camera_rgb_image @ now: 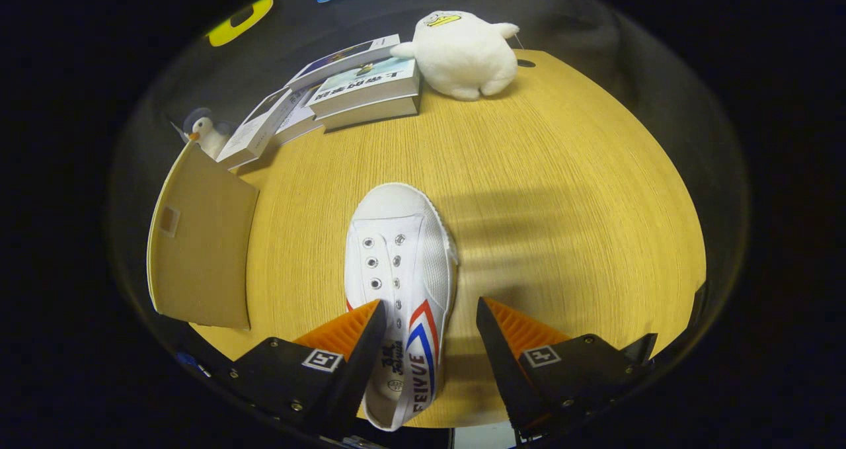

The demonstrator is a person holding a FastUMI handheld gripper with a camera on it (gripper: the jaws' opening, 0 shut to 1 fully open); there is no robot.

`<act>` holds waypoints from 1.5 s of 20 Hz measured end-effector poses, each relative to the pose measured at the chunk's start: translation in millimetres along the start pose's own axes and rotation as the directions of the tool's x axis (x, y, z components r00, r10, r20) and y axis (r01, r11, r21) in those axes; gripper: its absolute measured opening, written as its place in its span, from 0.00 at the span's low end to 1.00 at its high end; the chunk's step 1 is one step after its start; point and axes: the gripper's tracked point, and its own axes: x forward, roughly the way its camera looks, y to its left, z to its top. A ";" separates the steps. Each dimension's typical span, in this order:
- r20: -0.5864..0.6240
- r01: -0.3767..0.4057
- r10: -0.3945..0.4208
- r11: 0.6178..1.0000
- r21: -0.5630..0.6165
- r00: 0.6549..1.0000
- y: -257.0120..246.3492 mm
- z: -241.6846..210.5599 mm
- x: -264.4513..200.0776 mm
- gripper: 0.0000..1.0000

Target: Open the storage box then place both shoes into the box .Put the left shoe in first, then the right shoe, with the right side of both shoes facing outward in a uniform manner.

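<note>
Camera looks steeply down, close above table [542,191].

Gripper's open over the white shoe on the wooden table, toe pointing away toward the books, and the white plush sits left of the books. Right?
Nearly. The gripper view shows the gripper open, the white shoe between its fingers on the wooden table, toe toward the books. But the white plush sits right of the books, not left.
</note>
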 end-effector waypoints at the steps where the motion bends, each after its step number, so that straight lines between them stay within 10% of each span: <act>1: -0.015 0.014 -0.014 1.000 -0.013 1.000 -2.8 -2.9 2.9 0.84; 4: -0.019 0.006 -0.006 1.000 0.005 1.000 4.4 -3.7 5.5 0.46; 9: -0.021 0.027 -0.026 1.000 0.017 0.999 1.4 -2.1 -4.2 0.29; 11: 0.010 0.019 -0.020 0.996 0.083 1.000 1.2 4.3 -3.6 0.04; 30: 0.094 -0.229 0.217 0.961 0.156 0.972 135.4 55.8 -98.1 0.04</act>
